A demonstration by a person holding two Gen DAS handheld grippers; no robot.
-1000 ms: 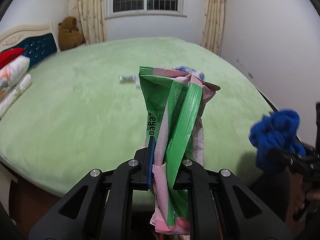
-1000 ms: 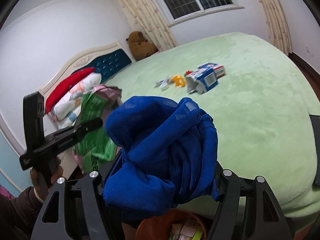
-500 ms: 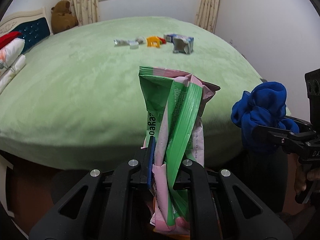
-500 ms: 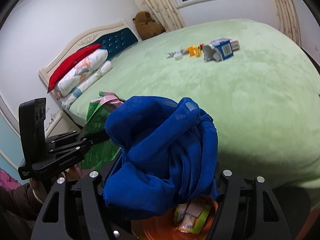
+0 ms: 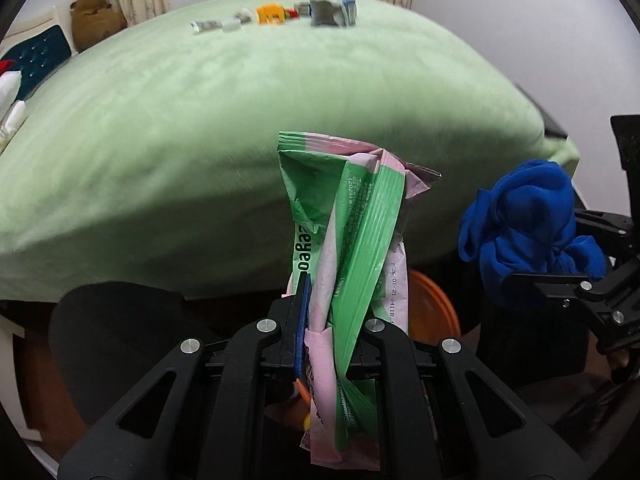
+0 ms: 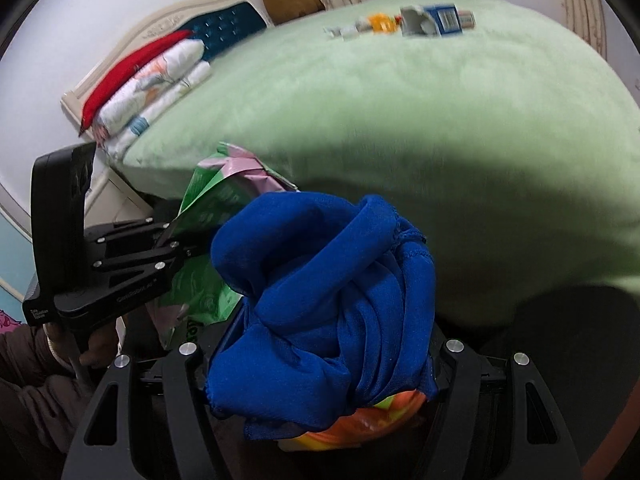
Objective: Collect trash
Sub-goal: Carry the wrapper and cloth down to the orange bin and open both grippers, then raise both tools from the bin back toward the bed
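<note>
Your left gripper [image 5: 328, 320] is clenched on a crumpled green and pink wrapper [image 5: 352, 248]; its lower end hides most of the orange bin [image 5: 434, 308] beneath. Your right gripper [image 6: 324, 364] grasps a bunched blue cloth [image 6: 324, 292], which covers its fingertips and nearly all the bin under it. On the wrapper you can read only a printed date, "2026/01/21", and some large black letters that are cut off. More trash [image 5: 276, 16] lies blurred on the far part of the light green bed cover [image 5: 200, 120]: an orange piece and a blue and white carton. A brown plush toy [image 5: 96, 12] sits near the curtains.
</note>
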